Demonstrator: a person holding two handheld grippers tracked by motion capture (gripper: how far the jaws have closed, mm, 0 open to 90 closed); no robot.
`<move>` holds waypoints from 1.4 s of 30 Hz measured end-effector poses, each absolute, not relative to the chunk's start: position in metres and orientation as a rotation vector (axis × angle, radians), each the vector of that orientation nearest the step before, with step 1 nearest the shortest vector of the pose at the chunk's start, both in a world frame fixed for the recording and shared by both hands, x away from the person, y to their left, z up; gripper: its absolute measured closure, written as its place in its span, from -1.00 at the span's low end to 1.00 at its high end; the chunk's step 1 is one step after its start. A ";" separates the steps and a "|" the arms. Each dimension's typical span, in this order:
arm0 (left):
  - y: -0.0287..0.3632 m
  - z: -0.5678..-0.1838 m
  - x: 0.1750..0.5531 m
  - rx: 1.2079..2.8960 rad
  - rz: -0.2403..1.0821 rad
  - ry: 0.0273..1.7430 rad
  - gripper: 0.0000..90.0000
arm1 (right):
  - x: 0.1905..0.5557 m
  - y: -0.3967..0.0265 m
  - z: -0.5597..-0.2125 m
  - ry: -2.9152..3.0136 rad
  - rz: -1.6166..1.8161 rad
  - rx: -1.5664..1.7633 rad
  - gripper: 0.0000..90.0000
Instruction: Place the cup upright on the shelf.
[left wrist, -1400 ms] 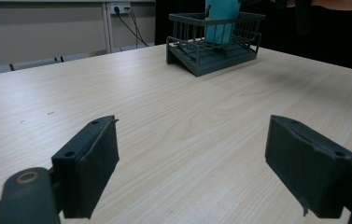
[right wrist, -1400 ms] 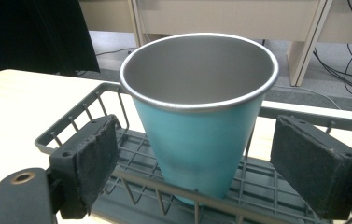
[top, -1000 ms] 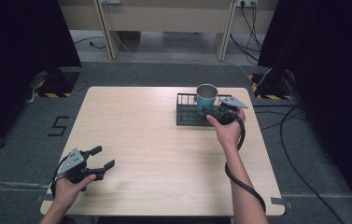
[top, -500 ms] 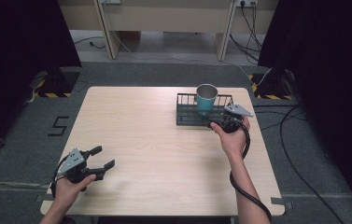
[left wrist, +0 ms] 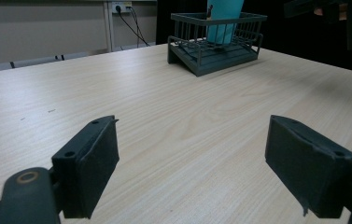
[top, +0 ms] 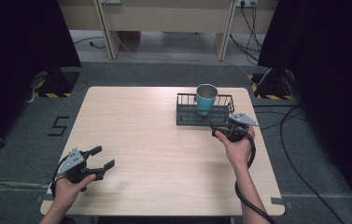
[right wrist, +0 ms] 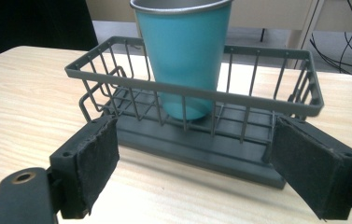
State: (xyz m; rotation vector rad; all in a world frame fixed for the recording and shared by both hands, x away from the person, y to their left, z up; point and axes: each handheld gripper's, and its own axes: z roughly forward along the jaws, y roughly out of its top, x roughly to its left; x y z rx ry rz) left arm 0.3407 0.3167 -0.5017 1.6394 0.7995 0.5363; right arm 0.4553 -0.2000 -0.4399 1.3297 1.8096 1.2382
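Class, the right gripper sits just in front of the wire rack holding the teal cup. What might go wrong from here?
1. The right gripper sits open and close to the wire rack; pushing forward may shove the rack across the table.
2. The teal cup stands tall above the rack's low rim, so a knock to the rack may tip it.

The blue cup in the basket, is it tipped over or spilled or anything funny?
No, nothing looks odd. The blue cup stands upright inside the wire basket, nothing is spilled on the table, and the right tool is open just in front of it.
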 end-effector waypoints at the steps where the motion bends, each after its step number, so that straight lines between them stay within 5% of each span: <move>1: 0.317 -0.502 0.341 1.639 0.536 0.800 -0.63 | 0.454 -0.201 -0.441 1.809 1.238 1.327 -0.64; 42: 0.316 -0.502 0.341 1.638 0.535 0.806 -0.63 | 0.390 -0.240 -0.464 1.779 1.197 1.382 -0.61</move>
